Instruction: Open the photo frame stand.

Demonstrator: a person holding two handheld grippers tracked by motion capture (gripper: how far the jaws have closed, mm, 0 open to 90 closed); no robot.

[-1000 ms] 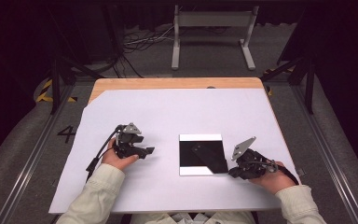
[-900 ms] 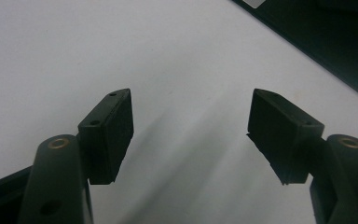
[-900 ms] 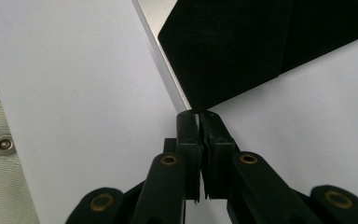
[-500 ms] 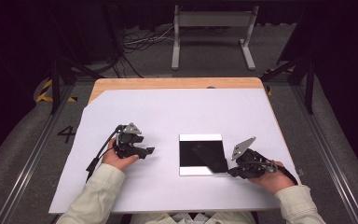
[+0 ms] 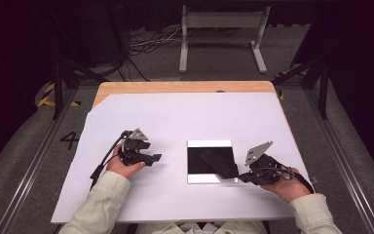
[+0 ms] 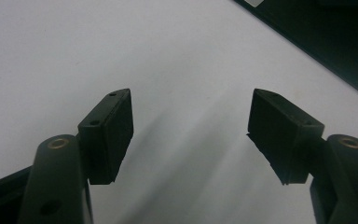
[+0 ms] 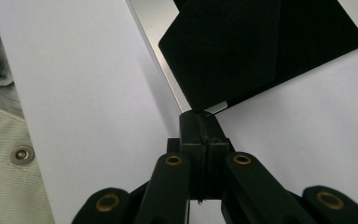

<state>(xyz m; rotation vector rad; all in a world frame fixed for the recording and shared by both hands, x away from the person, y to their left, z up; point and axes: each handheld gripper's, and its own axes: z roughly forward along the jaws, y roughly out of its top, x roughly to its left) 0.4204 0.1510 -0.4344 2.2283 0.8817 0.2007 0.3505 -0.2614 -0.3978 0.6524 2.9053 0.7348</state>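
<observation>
While the left gripper (image 5: pixel 152 157) rests level, jaws apart, the right gripper (image 5: pixel 239 176) — tilted low — pinches a black sheet (image 5: pixel 219 162).

Black sheet (image 5: pixel 218 162), white table cover (image 5: pixel 185 117)

A: Where is there room to pass on the desk (image 5: pixel 175 117)?

B: The whole far half of the white sheet lies bare, and so does the wide strip between the left tongs (image 5: pixel 151 158) and the black square plate (image 5: pixel 202 158).

A: What stands in the way?

B: That plate with a raised black flap (image 5: pixel 219 162), and the right tongs (image 5: pixel 242 177) at its near right corner.
</observation>
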